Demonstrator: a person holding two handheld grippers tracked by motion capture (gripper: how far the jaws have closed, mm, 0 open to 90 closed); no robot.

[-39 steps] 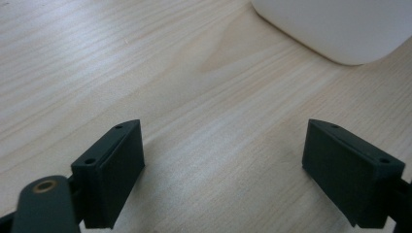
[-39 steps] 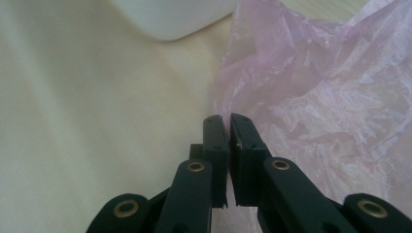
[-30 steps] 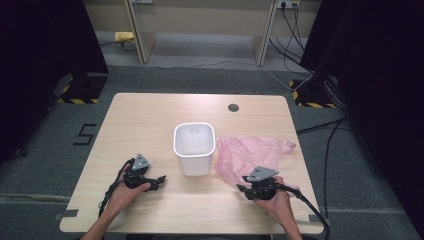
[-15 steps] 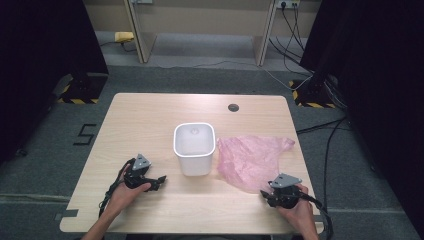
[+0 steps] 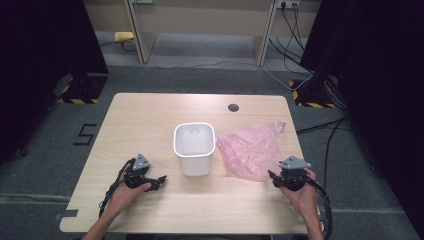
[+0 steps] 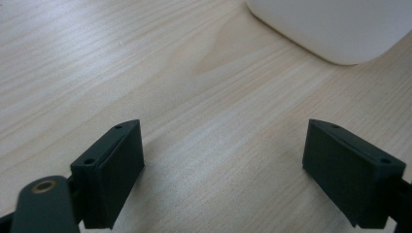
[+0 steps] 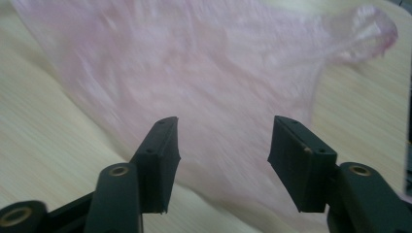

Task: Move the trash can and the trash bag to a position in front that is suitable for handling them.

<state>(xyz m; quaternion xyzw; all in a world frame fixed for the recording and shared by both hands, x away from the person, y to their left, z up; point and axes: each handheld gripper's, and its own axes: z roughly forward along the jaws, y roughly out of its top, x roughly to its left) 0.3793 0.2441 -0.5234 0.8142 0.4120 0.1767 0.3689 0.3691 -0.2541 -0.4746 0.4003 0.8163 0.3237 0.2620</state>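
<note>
A white square bin [image 5: 194, 146] stands upright at the middle of the wooden table [image 5: 150, 115]. A thin pink plastic bag [image 5: 252, 150] lies flat to its right, one handle loop [image 7: 364, 29] at its far corner. My right gripper [image 5: 278, 178] is open at the bag's near edge; in the right gripper view [image 7: 221, 165] its jaws hover over the pink film with nothing between them. My left gripper [image 5: 157, 181] rests on the table left of the bin, open [image 6: 223, 170] over bare wood. The bin's lower corner [image 6: 335, 29] lies ahead of it.
A round dark cable hole [image 5: 233, 107] sits near the table's far edge. Black cables [image 5: 325, 200] trail off the right front corner. Dark curtains stand on both sides, and grey floor surrounds the table.
My right gripper drew back toward the front right, then shifted up to the bag's near edge. The bag has spread a little flatter. The left gripper stayed put.
</note>
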